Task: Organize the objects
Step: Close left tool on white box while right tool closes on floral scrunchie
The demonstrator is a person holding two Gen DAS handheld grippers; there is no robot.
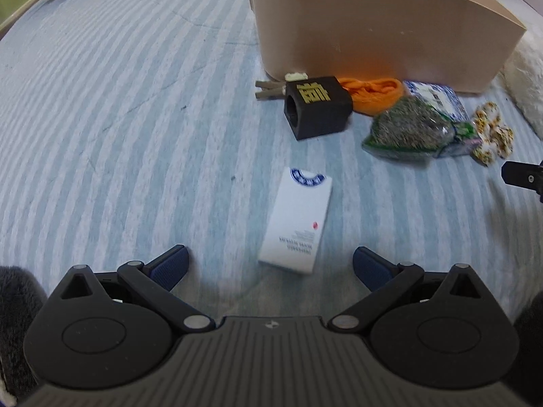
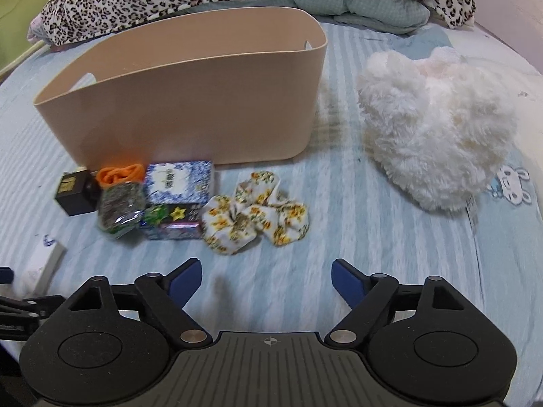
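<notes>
Beige plastic, the storage bin [image 2: 190,108] stands on the striped bedsheet [image 1: 101,118], and as far as you can see over its rim nothing lies in it, though its floor is hidden from both cameras. Everything you are meant to tidy is outside it: the white box [image 1: 297,220] lies flat just ahead of your left gripper [image 1: 269,264], apart from the rest; near the bin's front wall sit the black block [image 1: 317,107], the orange cloth [image 1: 373,93], the blue-patterned box [image 2: 178,181], the green packet [image 2: 120,208], a small dark carton with a star [image 2: 171,225] and the floral fabric bundle [image 2: 254,212]. Some pale small items behind the black block are too blurred to name. The fluffy white plush [image 2: 437,135] rests well to the right of the bin. Your left gripper hangs above the sheet with its jaws spread wide and nothing between them; your right gripper [image 2: 266,278] is likewise wide apart and empty, facing the floral bundle. By that reading the sorting has hardly begun, and every item remains to be lifted in.
</notes>
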